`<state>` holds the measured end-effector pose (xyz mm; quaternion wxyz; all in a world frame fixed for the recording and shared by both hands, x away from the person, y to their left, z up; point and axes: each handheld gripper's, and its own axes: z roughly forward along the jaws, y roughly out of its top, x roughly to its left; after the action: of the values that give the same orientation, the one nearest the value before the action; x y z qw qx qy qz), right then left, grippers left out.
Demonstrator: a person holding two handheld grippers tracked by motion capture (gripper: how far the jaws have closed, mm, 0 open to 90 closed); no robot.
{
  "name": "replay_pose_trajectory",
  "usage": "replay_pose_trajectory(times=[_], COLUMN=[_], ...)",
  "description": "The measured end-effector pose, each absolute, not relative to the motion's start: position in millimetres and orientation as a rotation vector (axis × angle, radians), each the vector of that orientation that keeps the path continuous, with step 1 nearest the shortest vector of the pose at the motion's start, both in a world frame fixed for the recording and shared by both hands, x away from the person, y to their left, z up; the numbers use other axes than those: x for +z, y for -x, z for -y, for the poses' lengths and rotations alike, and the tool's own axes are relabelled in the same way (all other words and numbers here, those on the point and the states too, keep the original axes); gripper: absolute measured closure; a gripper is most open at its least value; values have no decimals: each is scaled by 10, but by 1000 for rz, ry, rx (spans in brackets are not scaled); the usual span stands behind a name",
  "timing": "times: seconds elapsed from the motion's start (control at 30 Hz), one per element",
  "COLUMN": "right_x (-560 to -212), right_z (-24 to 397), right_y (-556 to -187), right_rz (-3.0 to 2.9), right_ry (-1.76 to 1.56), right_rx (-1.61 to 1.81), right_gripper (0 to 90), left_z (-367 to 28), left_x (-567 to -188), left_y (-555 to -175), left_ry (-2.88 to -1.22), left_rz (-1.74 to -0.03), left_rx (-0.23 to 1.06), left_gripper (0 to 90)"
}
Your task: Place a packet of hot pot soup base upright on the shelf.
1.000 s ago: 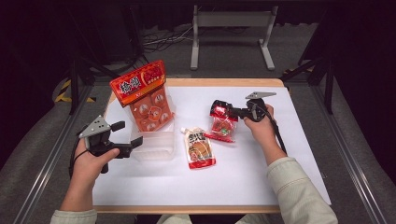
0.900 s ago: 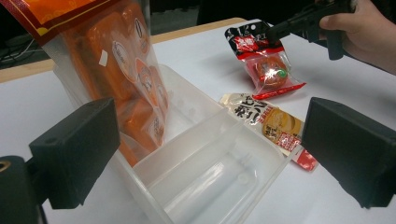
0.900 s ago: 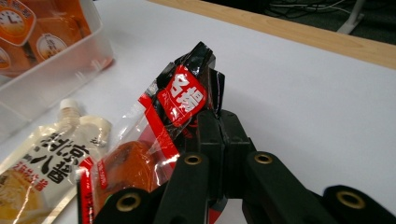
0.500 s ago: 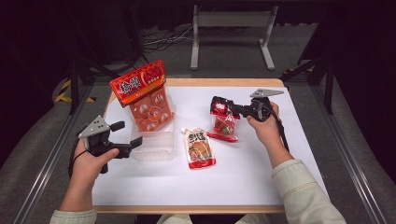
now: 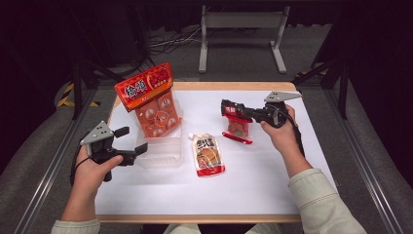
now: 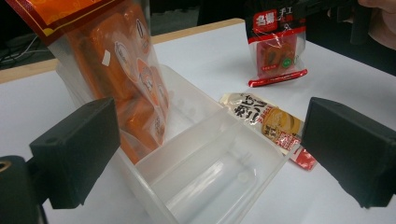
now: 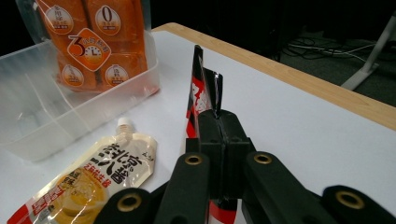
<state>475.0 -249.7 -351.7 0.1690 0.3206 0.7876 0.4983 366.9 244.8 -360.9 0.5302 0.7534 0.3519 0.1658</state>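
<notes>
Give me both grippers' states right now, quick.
Left gripper: open, holding nothing, beside the clear bin.
Right gripper: shut on the top edge of the small red packet, lifted off the table.

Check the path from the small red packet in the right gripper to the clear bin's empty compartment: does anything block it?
Nothing visible blocks it. The small red packet hangs from the right gripper; the spouted pouch lies flat below that route, and the empty compartment is open-topped.

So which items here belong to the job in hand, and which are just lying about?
In the job:
- small red-and-clear snack packet, pinched by the right gripper
- clear plastic divided bin
- left gripper, open beside the bin

Lying about:
- large orange snack bag, standing in the bin
- cream spouted pouch, flat on the white table
</notes>
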Motion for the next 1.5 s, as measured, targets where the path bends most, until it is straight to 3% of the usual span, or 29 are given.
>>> replay_pose_trajectory(times=[0.7,1.5], right_x=[-3177,-2875], right_z=[2421,2060], right_y=[-4659,-4556], right_rz=[-2232,-2240], right_ry=[-758,-596], right_rx=[1488,1562], right_gripper=[900,900], left_z=[-2459,-2514], left_x=[-3574,-3558], left_y=[-3642,-3604], left_ry=[-1794,-1801], left_rz=[-839,-849], left_rx=[396,399], left_gripper=[49,40])
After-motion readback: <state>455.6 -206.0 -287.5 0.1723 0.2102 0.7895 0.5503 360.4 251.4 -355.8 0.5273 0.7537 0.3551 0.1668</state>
